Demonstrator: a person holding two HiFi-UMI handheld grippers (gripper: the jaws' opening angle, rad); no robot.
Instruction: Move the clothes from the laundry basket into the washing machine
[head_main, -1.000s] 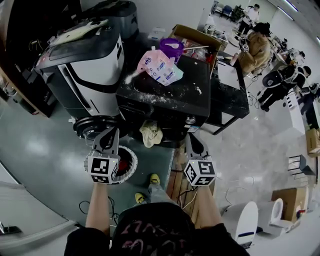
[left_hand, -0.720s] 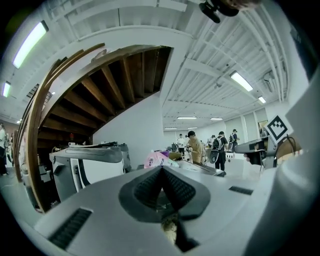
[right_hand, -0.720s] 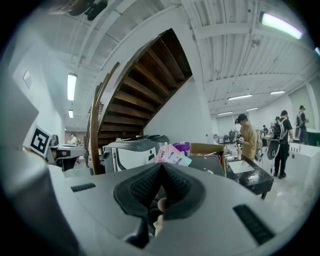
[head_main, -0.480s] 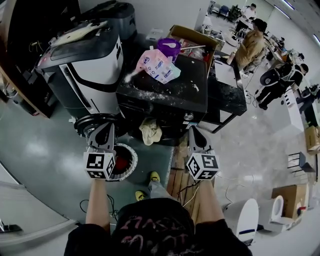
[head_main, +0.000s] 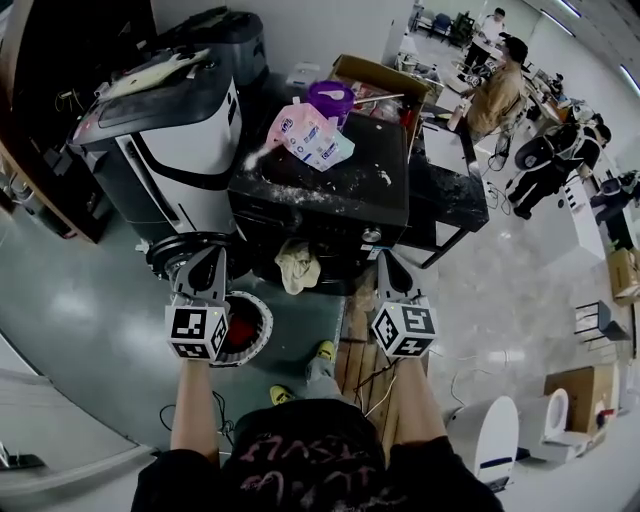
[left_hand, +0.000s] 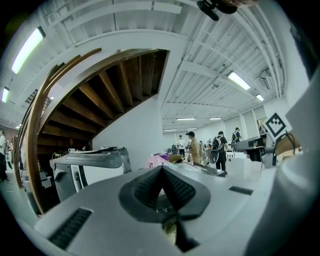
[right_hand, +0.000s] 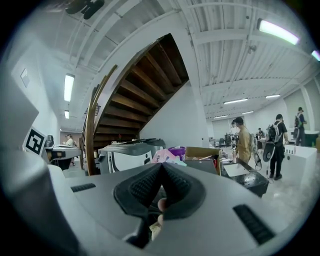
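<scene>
A black washing machine (head_main: 330, 185) stands in front of me, with a cream cloth (head_main: 297, 266) hanging from its front opening. On the floor below, a round white laundry basket (head_main: 266, 318) holds something red, partly hidden behind my left gripper. My left gripper (head_main: 214, 254) is shut and empty, held level above the basket and left of the cloth. The right gripper (head_main: 385, 260) is also shut and empty, at the machine's front right corner. In the left gripper view (left_hand: 161, 169) and the right gripper view (right_hand: 162, 166) the dark pads meet with nothing between them.
A pink detergent pouch (head_main: 308, 135) and a purple tub (head_main: 330, 97) sit on the washer's top. A white and black machine (head_main: 170, 140) stands to its left, a black table (head_main: 455, 190) to its right. People stand at the back right. A wooden pallet (head_main: 355, 360) and cables lie near my feet.
Both grippers have risen a little, side by side, still shut. My yellow-shoed foot has shifted slightly to the right.
</scene>
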